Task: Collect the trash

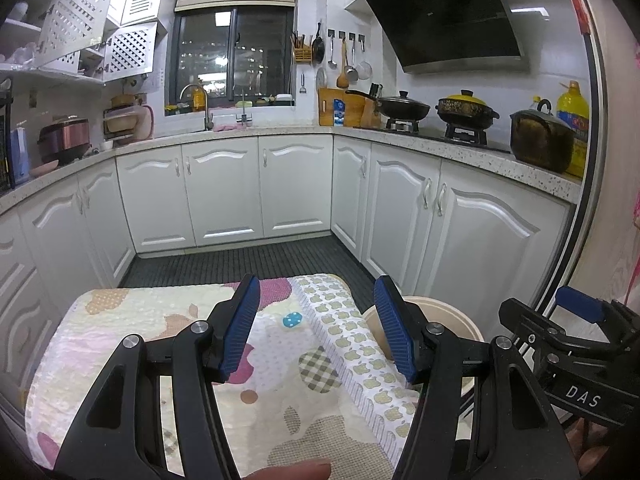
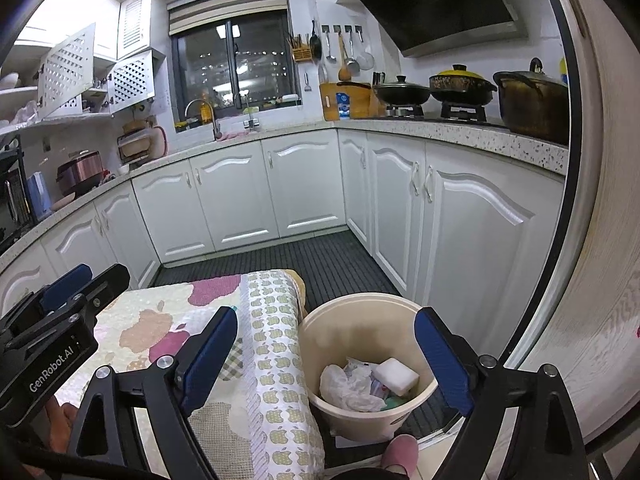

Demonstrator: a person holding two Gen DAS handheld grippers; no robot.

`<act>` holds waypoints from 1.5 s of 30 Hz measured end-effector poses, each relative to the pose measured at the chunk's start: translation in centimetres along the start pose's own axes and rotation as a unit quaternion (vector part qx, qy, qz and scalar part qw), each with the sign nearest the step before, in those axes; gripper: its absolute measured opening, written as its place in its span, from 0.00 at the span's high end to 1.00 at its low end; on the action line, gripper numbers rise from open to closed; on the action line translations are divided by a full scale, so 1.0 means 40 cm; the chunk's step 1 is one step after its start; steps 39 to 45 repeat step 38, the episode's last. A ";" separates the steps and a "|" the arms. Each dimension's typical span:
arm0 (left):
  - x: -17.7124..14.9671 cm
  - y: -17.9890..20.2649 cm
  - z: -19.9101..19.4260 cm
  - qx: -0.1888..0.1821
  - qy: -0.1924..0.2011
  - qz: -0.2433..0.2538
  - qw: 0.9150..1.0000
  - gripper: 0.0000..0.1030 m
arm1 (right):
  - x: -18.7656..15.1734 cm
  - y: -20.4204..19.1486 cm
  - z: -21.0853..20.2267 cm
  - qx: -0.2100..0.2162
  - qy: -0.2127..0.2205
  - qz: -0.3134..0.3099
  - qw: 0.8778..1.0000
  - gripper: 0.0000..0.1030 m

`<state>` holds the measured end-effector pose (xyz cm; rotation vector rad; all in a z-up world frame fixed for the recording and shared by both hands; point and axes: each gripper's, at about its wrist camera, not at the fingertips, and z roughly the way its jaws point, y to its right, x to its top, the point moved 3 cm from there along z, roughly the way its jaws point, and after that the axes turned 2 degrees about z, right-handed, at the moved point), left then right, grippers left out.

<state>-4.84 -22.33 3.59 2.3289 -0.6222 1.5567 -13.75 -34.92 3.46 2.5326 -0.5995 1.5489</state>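
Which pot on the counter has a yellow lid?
The middle pot on the stove, between the black wok and the big brown pot; their lids are dark or glass.

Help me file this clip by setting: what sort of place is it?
A home kitchen, quite clearly. A gas stove carries a wok under a black range hood, a sink faucet stands below the window, and white cabinets run under a speckled countertop.

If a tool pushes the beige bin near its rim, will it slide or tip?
The bin would probably slide or tip easily: it looks like thin plastic. It holds only light trash, a crumpled bag and a white block. It narrows toward its base, so a rim push may tip it.
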 end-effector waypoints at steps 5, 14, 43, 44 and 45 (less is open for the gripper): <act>-0.001 0.002 0.001 0.001 0.000 0.002 1.000 0.43 | 0.000 -0.001 0.002 0.002 -0.003 -0.001 1.000 0.14; -0.004 0.002 0.007 0.007 0.000 0.000 1.000 0.43 | -0.003 -0.003 0.006 0.003 -0.007 -0.003 1.000 0.14; -0.032 0.003 0.024 -0.005 -0.009 0.010 1.000 0.43 | -0.017 0.000 0.028 -0.004 -0.027 -0.009 1.000 0.13; -0.032 0.003 0.024 -0.005 -0.009 0.010 1.000 0.43 | -0.017 0.000 0.028 -0.004 -0.027 -0.009 1.000 0.13; -0.032 0.003 0.024 -0.005 -0.009 0.010 1.000 0.43 | -0.017 0.000 0.028 -0.004 -0.027 -0.009 1.000 0.13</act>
